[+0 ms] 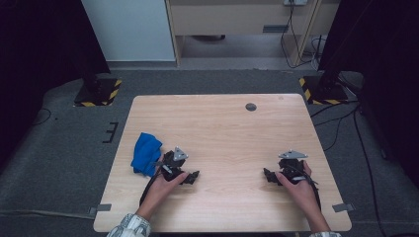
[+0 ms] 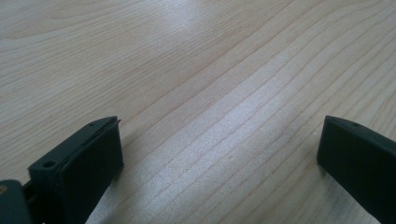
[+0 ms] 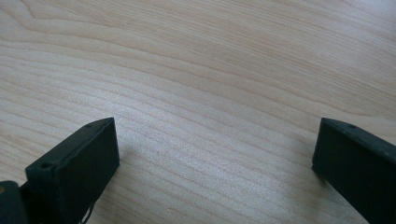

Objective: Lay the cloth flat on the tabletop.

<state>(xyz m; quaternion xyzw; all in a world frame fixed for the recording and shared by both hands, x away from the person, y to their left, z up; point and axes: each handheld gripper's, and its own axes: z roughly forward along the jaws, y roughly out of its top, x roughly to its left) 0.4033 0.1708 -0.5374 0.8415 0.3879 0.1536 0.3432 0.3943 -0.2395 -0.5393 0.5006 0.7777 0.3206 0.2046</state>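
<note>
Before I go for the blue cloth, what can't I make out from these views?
- Blue cloth: its right edge sits behind the left gripper in the high view, so touching or apart is unclear.
- Cloth's folds and layers: too small in the high view.
- Dark round spot on the table: too small to identify.
- Right gripper: jaw tips blurred in the high view.

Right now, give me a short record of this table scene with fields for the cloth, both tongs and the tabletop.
cloth: crumpled blue cloth, near the table's left edge
left tongs: open, nothing between the jaws, beside the cloth, jaws pointing away from it
right tongs: open, nothing between the jaws, over bare wood
tabletop: light wooden table, small dark round spot near the far edge
</note>
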